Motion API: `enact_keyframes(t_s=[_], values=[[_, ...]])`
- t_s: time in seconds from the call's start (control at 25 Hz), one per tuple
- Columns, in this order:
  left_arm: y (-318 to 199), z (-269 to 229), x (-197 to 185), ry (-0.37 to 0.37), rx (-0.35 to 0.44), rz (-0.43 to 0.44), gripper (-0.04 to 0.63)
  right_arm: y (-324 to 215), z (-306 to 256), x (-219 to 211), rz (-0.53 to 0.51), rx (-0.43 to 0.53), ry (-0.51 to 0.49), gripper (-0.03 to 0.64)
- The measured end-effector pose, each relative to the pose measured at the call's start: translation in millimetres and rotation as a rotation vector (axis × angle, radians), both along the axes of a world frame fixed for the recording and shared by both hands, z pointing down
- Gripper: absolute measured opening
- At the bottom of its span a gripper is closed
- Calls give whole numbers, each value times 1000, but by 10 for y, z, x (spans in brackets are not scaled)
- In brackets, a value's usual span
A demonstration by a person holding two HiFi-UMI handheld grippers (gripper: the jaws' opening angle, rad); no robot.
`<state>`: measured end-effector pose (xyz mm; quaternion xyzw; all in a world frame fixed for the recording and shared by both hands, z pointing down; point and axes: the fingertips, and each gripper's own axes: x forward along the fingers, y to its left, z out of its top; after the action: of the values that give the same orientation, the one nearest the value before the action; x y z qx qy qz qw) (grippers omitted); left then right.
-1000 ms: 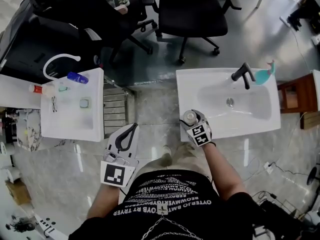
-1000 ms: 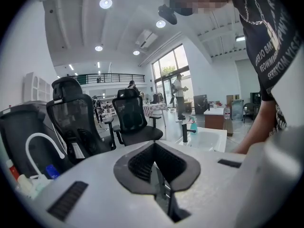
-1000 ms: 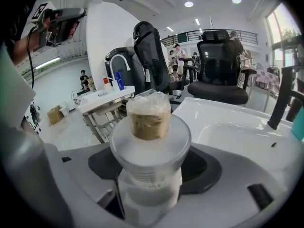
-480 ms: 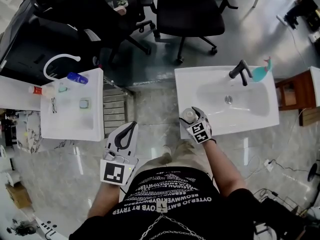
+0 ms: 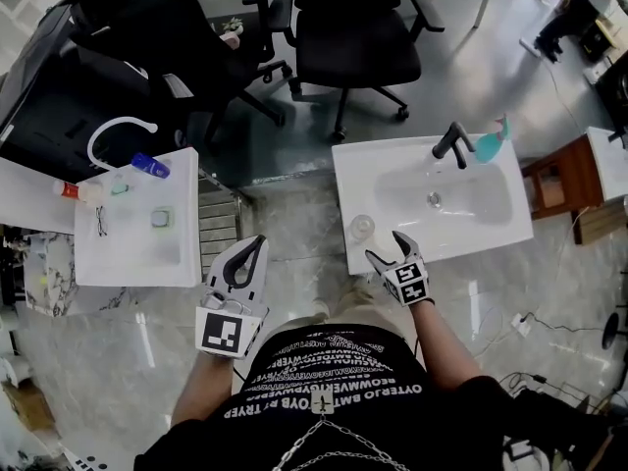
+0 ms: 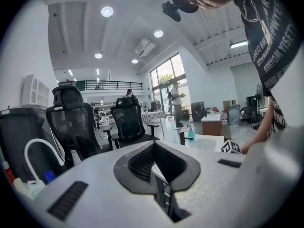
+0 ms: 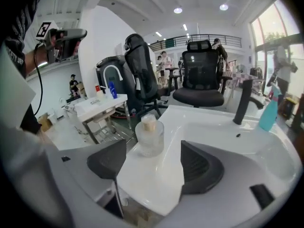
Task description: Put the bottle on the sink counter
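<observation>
Bottle on the counter, right claw free.
The left gripper [image 5: 253, 245] is pressed together and empty. The bottle [image 5: 362, 227] stands upright on the near-left corner of the sink counter [image 5: 358, 180], just left of the nearer right gripper [image 5: 387, 247], whose jaws have just been opening, with nothing between them.

White sink tabletop [image 5: 355, 177]: clear glass bottle [image 5: 362, 228] upright at 8 o'clock of the basin [image 5: 476, 202], near the front-left corner. Black faucet [image 5: 453, 143] at 12 o'clock, teal spray bottle [image 5: 491, 144] just beside it at 1 o'clock.
</observation>
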<state>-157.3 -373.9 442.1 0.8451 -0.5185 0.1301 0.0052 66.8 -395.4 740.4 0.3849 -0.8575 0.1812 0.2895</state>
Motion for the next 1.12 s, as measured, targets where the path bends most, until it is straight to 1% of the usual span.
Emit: enact_keyframes(t_s=[0.04,0.16,0.2,0.32,0.4,0.44,0.56,0.64,0.72,0.84,1.12], values=[[17,-22,-1,4,9,6,6,32,-176,56,29,33,-15,341],[40,-109,35,15,47,35,6,38,-801,217,113,159,-73,232],[52,-139,48,19,58,46,6,39,-1025,257,135,204,-90,187],[123,-225,80,34,86,73,6,80,-1695,348,190,336,-160,0],[191,-292,100,47,101,84,6,152,-2081,388,209,404,-196,-5],[226,-331,110,52,108,88,6,197,-2239,404,215,435,-191,-5],[327,-448,144,65,138,113,6,337,-2554,422,225,503,-110,-5],[401,-493,161,70,156,133,6,454,-2683,408,234,518,-57,-5],[483,-509,169,73,164,152,6,603,-2789,399,264,518,-61,-5],[596,-482,190,67,155,172,6,802,-2986,388,299,533,-79,-5],[767,-381,406,89,116,237,6,1096,-3154,418,307,537,-48,-5]])
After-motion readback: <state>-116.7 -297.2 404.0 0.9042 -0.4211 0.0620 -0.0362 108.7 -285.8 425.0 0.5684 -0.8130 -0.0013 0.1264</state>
